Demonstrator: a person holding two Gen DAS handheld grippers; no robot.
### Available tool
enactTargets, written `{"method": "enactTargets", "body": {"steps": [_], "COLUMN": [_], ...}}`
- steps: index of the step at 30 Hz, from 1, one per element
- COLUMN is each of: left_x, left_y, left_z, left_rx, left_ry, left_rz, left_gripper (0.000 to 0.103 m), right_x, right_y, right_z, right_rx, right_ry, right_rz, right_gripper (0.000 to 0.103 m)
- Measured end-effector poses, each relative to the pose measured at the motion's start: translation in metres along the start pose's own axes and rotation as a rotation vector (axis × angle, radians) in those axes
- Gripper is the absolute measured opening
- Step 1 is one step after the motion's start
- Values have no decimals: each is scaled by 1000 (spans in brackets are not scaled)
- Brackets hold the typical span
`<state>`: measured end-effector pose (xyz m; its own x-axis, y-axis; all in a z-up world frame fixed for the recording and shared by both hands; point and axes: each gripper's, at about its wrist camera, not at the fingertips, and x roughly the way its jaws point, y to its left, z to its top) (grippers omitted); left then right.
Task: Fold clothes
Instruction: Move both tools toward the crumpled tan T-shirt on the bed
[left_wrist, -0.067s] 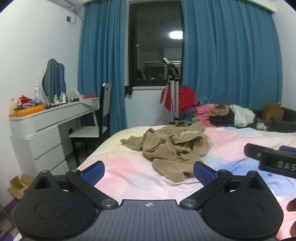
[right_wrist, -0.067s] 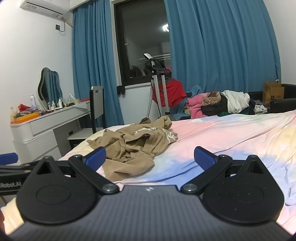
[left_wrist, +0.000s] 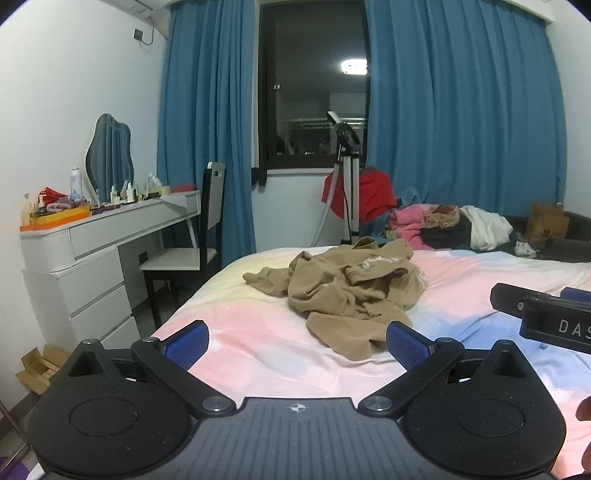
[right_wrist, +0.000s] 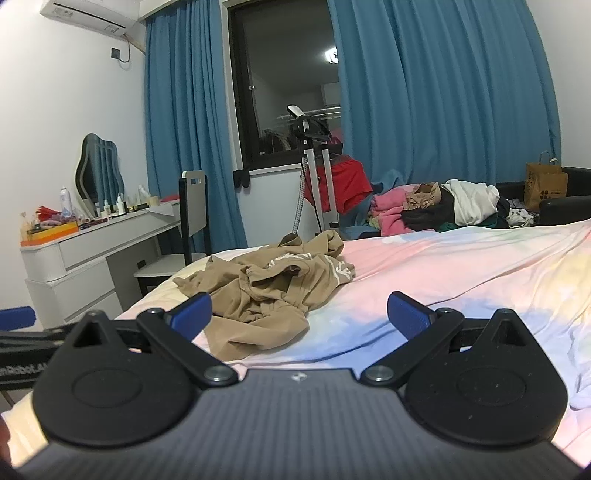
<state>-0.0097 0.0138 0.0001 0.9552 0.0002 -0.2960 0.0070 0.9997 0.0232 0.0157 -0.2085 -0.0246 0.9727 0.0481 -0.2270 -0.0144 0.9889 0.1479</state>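
Note:
A crumpled tan garment lies in a heap on the pastel bed sheet; the right wrist view shows the tan garment left of centre. My left gripper hovers above the near part of the bed, open, its blue pads wide apart with nothing between them. My right gripper is open too, short of the heap and empty. The right gripper's body pokes in at the right edge of the left wrist view.
A white dressing table with bottles and a mirror stands left of the bed, with a chair beside it. A tripod and a pile of clothes sit beyond the bed under blue curtains. A paper bag stands far right.

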Motion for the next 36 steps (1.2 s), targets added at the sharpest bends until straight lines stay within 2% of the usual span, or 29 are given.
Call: {"method": "enactTargets", "body": {"steps": [5, 7, 11, 16, 19, 21, 22, 24, 25, 36], "left_x": [-16, -21, -5, 0, 1, 1, 2, 3, 3, 8], "left_y": [23, 31, 10, 6, 3, 3, 2, 2, 1, 0], "left_z": [-5, -3, 4, -1, 0, -1, -2, -2, -3, -9], "left_rx": [-56, -36, 18, 9, 21, 18, 17, 14, 13, 9], "left_ry": [-18, 2, 43, 25, 23, 26, 27, 30, 32, 45], "left_rz": [-25, -12, 19, 22, 29, 24, 21, 16, 13, 3], "left_gripper": [103, 103, 103, 103, 103, 103, 103, 103, 103, 103], "right_x": [0, 0, 5, 0, -1, 1, 0, -1, -1, -11], "right_y": [3, 4, 7, 3, 3, 3, 2, 0, -1, -14], "right_z": [2, 2, -2, 0, -1, -1, -1, -1, 0, 11], "right_rx": [-20, -28, -46, -34, -39, -40, -33, -18, -14, 54], "right_ry": [20, 28, 30, 17, 4, 6, 5, -1, -8, -86], "right_rz": [-10, -14, -26, -28, -26, -32, -30, -23, -29, -68], "right_gripper": [103, 103, 103, 102, 93, 71, 70, 57, 54, 53]}}
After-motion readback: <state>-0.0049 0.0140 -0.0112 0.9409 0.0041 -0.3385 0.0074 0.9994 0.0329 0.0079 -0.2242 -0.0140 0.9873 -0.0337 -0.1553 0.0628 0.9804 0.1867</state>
